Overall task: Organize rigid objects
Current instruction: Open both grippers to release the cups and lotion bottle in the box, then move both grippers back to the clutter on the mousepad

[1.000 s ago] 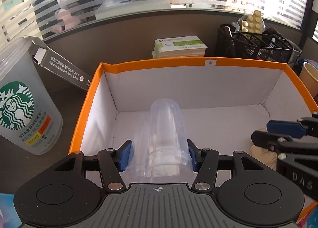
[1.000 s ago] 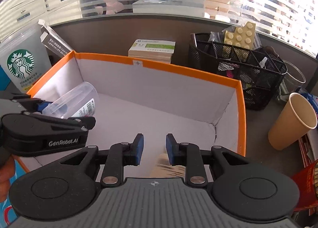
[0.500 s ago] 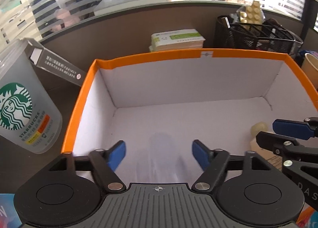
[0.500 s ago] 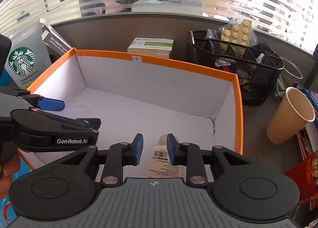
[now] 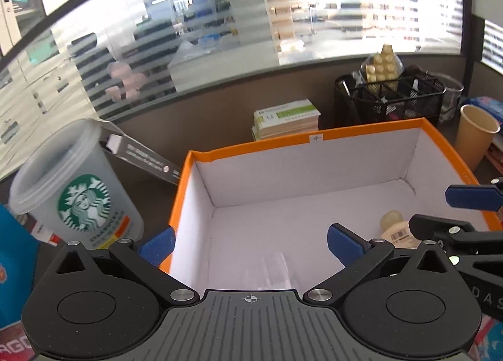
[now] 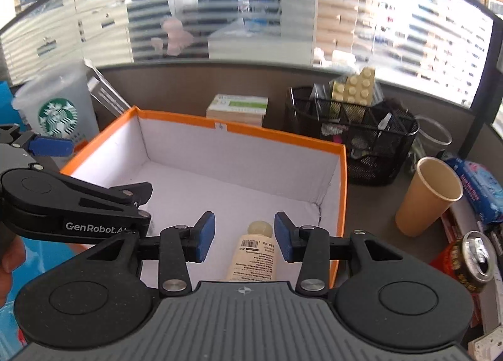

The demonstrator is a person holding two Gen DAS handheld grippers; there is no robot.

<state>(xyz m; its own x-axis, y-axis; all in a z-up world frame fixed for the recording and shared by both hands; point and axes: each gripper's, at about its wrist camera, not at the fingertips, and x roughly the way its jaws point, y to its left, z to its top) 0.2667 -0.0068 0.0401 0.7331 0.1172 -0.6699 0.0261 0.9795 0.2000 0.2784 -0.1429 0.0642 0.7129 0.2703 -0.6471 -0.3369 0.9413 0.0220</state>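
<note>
Leftmost, Starbucks cup (image 5: 75,194): frosted plastic, upright on the dark surface (image 5: 151,191), just outside the box's left wall.
Left claw (image 5: 250,243): blue pads spread wide apart, holding nothing, above the box's near left part.
Clear cup (image 5: 272,269): transparent, lying on the box floor just ahead of the left claw (hard to make out against the white).
Orange box (image 5: 317,136): open top, white inside, orange rim.
Cream bottle (image 6: 254,255): lying on the box floor near the right wall, cap pointing away from the camera.
Right claw (image 6: 240,240): pads apart, one on each side of the bottle, not touching it.
Mesh basket (image 6: 352,144): black, behind the box's far right corner.
Paper cup (image 6: 429,196): tan, upright, right of the box.
</note>
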